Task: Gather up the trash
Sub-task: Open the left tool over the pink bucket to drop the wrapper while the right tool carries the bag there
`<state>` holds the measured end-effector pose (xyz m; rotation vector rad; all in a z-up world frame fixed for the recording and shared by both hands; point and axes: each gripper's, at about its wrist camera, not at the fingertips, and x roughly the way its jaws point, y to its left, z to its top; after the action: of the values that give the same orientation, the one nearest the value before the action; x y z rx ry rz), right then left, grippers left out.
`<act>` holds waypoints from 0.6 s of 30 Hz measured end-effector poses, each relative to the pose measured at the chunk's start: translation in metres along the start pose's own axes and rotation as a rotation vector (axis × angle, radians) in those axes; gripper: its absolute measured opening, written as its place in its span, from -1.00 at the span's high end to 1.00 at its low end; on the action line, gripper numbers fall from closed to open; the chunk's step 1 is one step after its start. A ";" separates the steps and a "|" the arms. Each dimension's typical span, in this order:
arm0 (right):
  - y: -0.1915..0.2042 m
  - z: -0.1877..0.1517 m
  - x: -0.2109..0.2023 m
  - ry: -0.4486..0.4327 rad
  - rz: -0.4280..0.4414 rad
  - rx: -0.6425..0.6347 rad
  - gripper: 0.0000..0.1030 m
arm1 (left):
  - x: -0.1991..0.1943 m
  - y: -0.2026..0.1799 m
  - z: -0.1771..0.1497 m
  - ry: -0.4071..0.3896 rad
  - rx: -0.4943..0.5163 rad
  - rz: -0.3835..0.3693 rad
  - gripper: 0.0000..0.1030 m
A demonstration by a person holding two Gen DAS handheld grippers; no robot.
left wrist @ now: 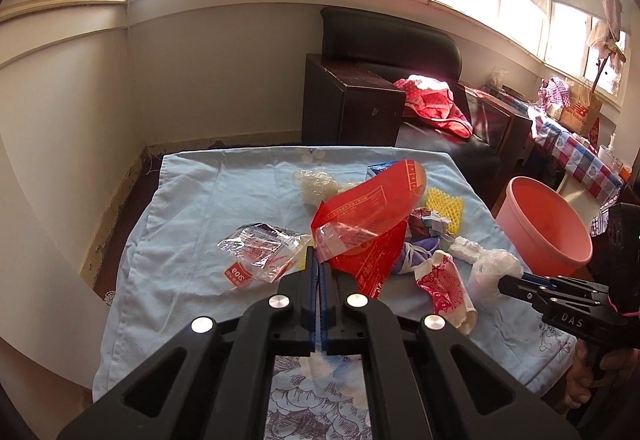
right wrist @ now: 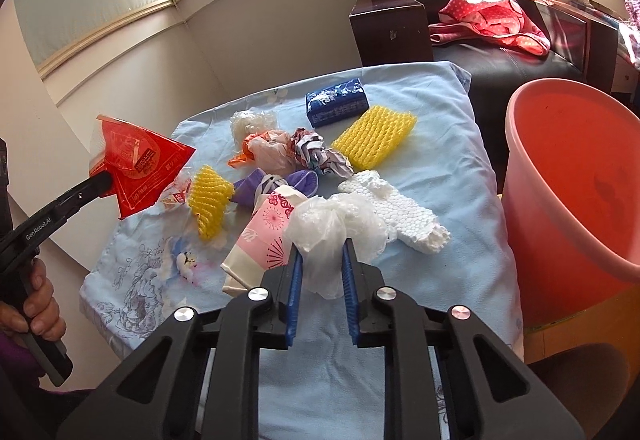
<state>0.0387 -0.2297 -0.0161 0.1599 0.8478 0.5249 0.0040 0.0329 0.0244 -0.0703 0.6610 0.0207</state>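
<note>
My left gripper (left wrist: 318, 256) is shut on the edge of a red plastic wrapper (left wrist: 368, 216), which hangs lifted above the light blue cloth (left wrist: 192, 200). The right wrist view shows the same wrapper (right wrist: 140, 168) held up at the left. My right gripper (right wrist: 322, 256) is shut on a crumpled white plastic bag (right wrist: 332, 224), its blue pads pressing both sides; the bag still rests on the cloth. In the left wrist view, the right gripper (left wrist: 500, 284) and the bag (left wrist: 494, 266) show at the right edge. Other litter: two yellow foam nets (right wrist: 376, 134), a white foam sheet (right wrist: 404, 212), a pink patterned wrapper (right wrist: 264, 236).
A pink plastic basin (right wrist: 568, 176) stands just right of the cloth-covered table. A blue tissue packet (right wrist: 338, 102), crumpled paper (right wrist: 316, 152) and a clear wrapper (left wrist: 256, 250) also lie on the cloth. Behind are a dark cabinet (left wrist: 352, 104) and a black sofa holding red fabric.
</note>
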 end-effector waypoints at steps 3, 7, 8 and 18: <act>-0.001 0.002 -0.011 -0.034 0.001 -0.002 0.64 | -0.002 -0.004 0.005 -0.017 0.012 -0.002 1.00; -0.006 0.006 -0.024 -0.074 0.001 0.012 0.64 | -0.005 -0.016 0.015 -0.041 0.028 -0.029 1.00; -0.009 0.008 -0.028 -0.084 -0.003 0.015 0.64 | -0.005 -0.021 0.017 -0.048 0.037 -0.038 1.00; -0.055 0.015 -0.061 -0.178 -0.121 0.079 0.64 | 0.013 -0.088 0.038 -0.052 0.095 -0.212 1.00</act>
<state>0.0378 -0.3069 0.0158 0.2236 0.6996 0.3584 0.0413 -0.0521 0.0514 -0.0474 0.5993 -0.2120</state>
